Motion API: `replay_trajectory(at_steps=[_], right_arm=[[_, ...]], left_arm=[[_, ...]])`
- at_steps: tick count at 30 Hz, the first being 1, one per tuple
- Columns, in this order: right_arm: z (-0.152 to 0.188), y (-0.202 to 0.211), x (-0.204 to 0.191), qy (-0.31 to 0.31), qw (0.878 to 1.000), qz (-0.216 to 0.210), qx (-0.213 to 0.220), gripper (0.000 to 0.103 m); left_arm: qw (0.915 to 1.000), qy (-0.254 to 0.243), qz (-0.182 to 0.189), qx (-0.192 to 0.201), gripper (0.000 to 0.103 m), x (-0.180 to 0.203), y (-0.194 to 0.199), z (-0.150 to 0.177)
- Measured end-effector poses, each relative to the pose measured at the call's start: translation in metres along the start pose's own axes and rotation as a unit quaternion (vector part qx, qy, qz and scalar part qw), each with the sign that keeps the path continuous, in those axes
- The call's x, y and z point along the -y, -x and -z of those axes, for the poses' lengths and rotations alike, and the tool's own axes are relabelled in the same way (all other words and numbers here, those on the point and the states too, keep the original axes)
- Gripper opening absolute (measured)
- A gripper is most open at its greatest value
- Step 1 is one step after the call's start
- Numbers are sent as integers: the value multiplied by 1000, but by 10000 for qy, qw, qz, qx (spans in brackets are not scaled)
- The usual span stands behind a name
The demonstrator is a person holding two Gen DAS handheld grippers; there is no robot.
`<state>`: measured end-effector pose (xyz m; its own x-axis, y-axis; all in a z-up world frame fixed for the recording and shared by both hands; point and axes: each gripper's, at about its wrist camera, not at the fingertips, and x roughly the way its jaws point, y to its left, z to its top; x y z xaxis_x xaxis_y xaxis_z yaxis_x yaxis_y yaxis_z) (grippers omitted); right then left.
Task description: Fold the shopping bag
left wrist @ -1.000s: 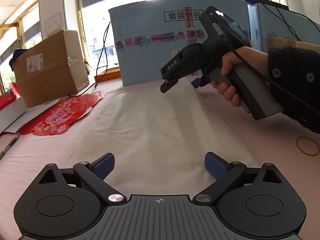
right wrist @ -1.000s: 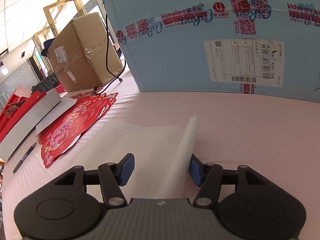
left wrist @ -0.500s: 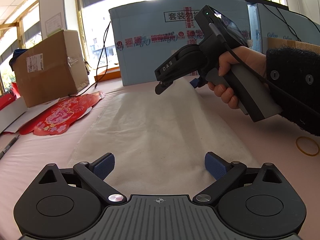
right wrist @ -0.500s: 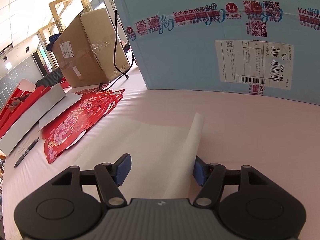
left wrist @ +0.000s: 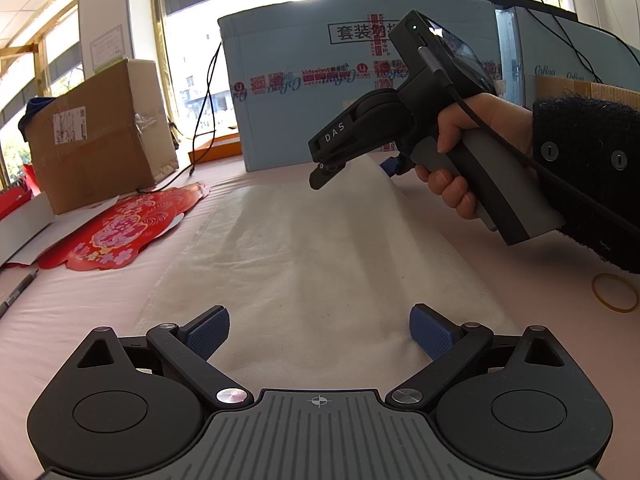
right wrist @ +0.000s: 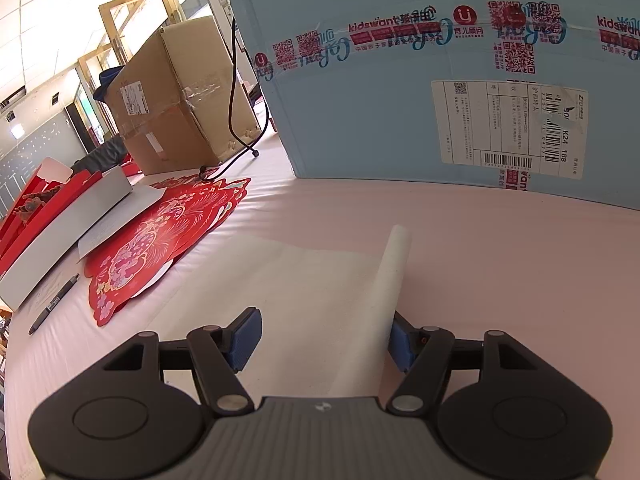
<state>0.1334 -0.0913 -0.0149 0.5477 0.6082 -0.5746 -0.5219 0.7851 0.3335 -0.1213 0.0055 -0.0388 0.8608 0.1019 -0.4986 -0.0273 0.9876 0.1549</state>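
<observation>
White non-woven shopping bag (left wrist: 320, 248) lies flat on the pink desk (left wrist: 80, 312), long axis running near to far, roughly centre of the scene. Left tongs (left wrist: 319, 334) hover over the bag's near end, blue pads (left wrist: 208, 334) spread wide, nothing pinched, bag fabric just lying beneath the gap: released. Right tongs (right wrist: 326, 338) sit at the bag's far right edge, held by the person's right hand (left wrist: 460, 160) with a black fuzzy sleeve (left wrist: 592, 176) behind it. In the right wrist view the bag's right edge stands up as a thin raised flap (right wrist: 394, 272) between the pads, running up right beside the right pad (right wrist: 400, 344); left pad is well clear of it. Cannot tell whether the right pad actually touches the flap; no squeeze either way, so right tongs are released too. Rest of the bag (right wrist: 288, 288) lies flat to the left of that flap. Surroundings: big light-blue carton (right wrist: 440, 80) with pink printed tape and a shipping label at the far side, brown cardboard box (left wrist: 96, 132) far left, red paper-cut decoration (left wrist: 120, 232) on the desk left of the bag, black pen (right wrist: 54, 304) near the left edge, rubber band (left wrist: 615, 292) on the desk to the right, black cable (right wrist: 234, 92) hanging down between the two boxes.
</observation>
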Motion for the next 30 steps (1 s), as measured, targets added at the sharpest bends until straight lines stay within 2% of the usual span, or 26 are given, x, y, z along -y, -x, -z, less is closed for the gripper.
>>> replay_trajectory(at_steps=[17, 22, 25, 30], right_arm=[[1, -2, -2, 62, 10000, 30, 17, 69], [2, -1, -4, 173, 9997, 165, 44, 60], [2, -1, -3, 210, 9995, 227, 60, 51], [2, -1, -1, 206, 9994, 267, 67, 45]], left_arm=[[10000, -10, 0, 5, 98, -1, 0, 0], [10000, -6, 2, 4, 98, -1, 0, 1], [10000, -1, 5, 2, 98, -1, 0, 1], [10000, 0, 4, 0, 98, 0, 0, 1]])
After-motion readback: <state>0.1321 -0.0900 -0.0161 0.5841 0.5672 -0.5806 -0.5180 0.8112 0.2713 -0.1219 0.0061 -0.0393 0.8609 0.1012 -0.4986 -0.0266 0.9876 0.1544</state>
